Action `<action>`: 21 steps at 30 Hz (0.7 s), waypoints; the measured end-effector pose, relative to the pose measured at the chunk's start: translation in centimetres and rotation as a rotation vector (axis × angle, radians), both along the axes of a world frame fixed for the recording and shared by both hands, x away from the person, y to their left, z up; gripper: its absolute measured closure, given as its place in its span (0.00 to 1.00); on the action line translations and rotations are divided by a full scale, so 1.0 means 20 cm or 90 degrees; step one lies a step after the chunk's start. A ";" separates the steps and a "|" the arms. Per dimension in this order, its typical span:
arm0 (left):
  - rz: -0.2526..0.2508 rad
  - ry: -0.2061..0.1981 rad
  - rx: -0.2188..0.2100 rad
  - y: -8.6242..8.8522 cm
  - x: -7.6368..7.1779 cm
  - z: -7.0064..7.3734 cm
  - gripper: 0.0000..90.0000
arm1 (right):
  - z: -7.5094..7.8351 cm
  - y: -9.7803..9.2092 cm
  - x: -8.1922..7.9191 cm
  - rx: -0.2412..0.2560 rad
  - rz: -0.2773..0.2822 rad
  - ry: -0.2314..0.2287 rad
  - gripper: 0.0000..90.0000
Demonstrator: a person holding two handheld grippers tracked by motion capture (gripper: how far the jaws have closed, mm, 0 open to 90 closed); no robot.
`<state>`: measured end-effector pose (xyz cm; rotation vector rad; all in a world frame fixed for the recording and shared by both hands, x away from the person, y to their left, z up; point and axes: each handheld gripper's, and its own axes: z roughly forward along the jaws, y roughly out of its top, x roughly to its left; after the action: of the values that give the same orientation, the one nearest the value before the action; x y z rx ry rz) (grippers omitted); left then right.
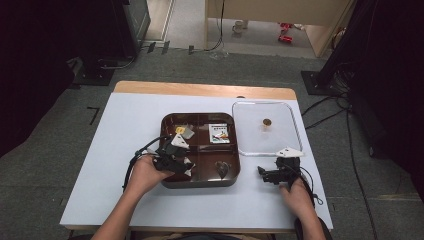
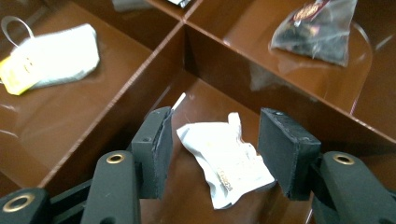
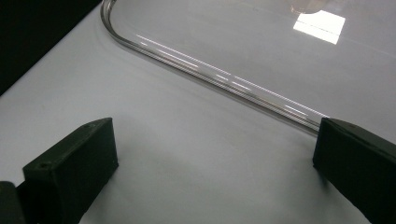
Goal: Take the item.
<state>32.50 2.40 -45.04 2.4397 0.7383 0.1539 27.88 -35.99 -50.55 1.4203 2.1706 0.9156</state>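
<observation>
Left claw (image 2: 212, 151) gapes around a crumpled white paper sachet (image 2: 224, 158) in the brown compartment tray (image 2: 140, 93); right claw (image 3: 215, 172) spread wide over the white worktop (image 3: 187, 154).

Looked like a lab or recording studio: grey carpet floor (image 1: 45, 165), black stand bases (image 1: 95, 75) and loose cables (image 1: 325, 107) around one white-topped table (image 1: 130, 200), dark curtains on both sides.

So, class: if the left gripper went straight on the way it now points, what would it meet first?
Most likely the crumpled white packet, which lies between the open jaws of the left gripper on the floor of the brown tray. Depth is hard to judge; past the packet, the tray's divider wall stands next in line.
</observation>
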 end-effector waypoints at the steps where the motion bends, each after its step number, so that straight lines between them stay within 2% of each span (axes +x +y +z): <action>1: -0.001 0.002 0.014 0.00 0.00 0.00 0.50 | 0.00 0.00 0.00 -0.001 0.000 -0.001 0.00; 3: 0.001 0.016 0.043 -0.02 0.00 -0.02 0.49 | 0.00 0.00 0.00 -0.001 0.000 -0.001 0.00; 6: 0.005 0.021 0.070 -0.03 0.00 -0.04 0.45 | 0.00 0.00 0.00 -0.001 0.001 -0.001 0.00; 8: 0.005 0.025 0.079 -0.04 0.01 -0.04 0.43 | 0.00 0.00 0.00 -0.001 0.001 -0.002 0.00; 12: 0.011 0.041 0.083 -0.05 0.03 -0.04 0.42 | 0.00 0.00 0.00 0.000 0.000 -0.001 0.00; 15: 0.017 0.065 0.081 -0.05 0.04 -0.04 0.44 | 0.00 0.00 0.00 0.000 0.000 -0.001 0.00; 20: 0.018 0.075 0.084 -0.06 0.03 -0.04 0.51 | 0.00 0.00 0.00 0.000 0.000 -0.001 0.00; 21: 0.006 0.076 0.080 -0.06 0.02 -0.03 0.57 | 0.00 0.00 0.00 0.000 0.000 -0.001 0.00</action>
<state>32.96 1.23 -45.74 2.5840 0.8137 0.0598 27.88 -35.99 -50.57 1.4189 2.1697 0.9170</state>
